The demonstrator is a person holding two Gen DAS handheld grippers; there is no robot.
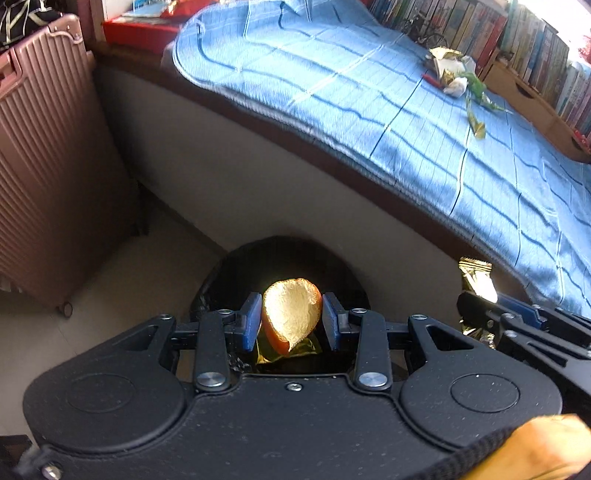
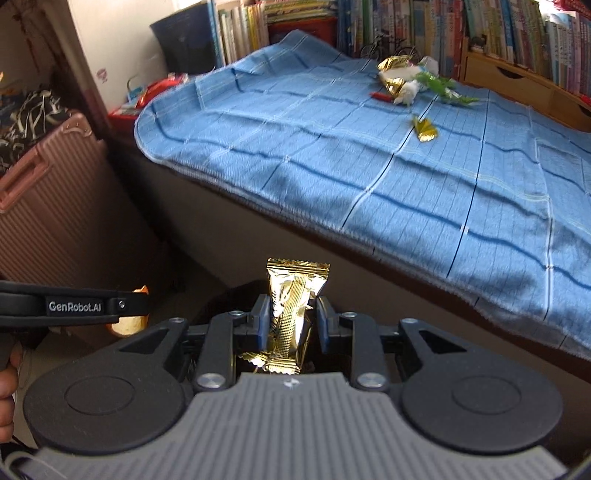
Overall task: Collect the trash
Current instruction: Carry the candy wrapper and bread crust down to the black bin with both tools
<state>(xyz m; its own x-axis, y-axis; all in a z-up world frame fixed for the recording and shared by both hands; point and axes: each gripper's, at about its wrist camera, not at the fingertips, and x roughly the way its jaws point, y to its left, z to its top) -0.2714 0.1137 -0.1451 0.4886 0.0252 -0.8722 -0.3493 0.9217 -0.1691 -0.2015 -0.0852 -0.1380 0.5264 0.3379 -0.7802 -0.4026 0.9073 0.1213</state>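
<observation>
My left gripper [image 1: 291, 319] has its jaws drawn narrow on a piece of orange peel [image 1: 291, 314], blue pads pressing it from both sides, pale pith toward the camera and the orange skin showing at the lower edge. Right below and behind the peel sits the black bin [image 1: 280, 258], its dark mouth open under the fingers, with something gold glinting inside. My right gripper [image 2: 290, 319] is likewise closed narrow on a gold foil wrapper [image 2: 295, 295], which stands upright between the pads with its crimped top edge above the fingertips and its lower end crumpled toward the gripper body. From the left camera I see that same wrapper and the right gripper at the right edge, just beside my left one; from the right camera the left gripper comes in from the left edge with the peel at its tip.

Both grippers hang over the floor at the foot of the bed [image 1: 229, 177], near its pale side panel. A pink ribbed suitcase [image 1: 55, 166] stands to the left. On the blue checked blanket [image 2: 332, 155], well apart from my grippers, more trash lies near the bookshelf [image 2: 406, 26]: a heap of gold, white and green wrappers [image 2: 410, 79] with a small red scrap beside it, and one folded gold wrapper [image 2: 424, 129] lying alone, nearer to me
</observation>
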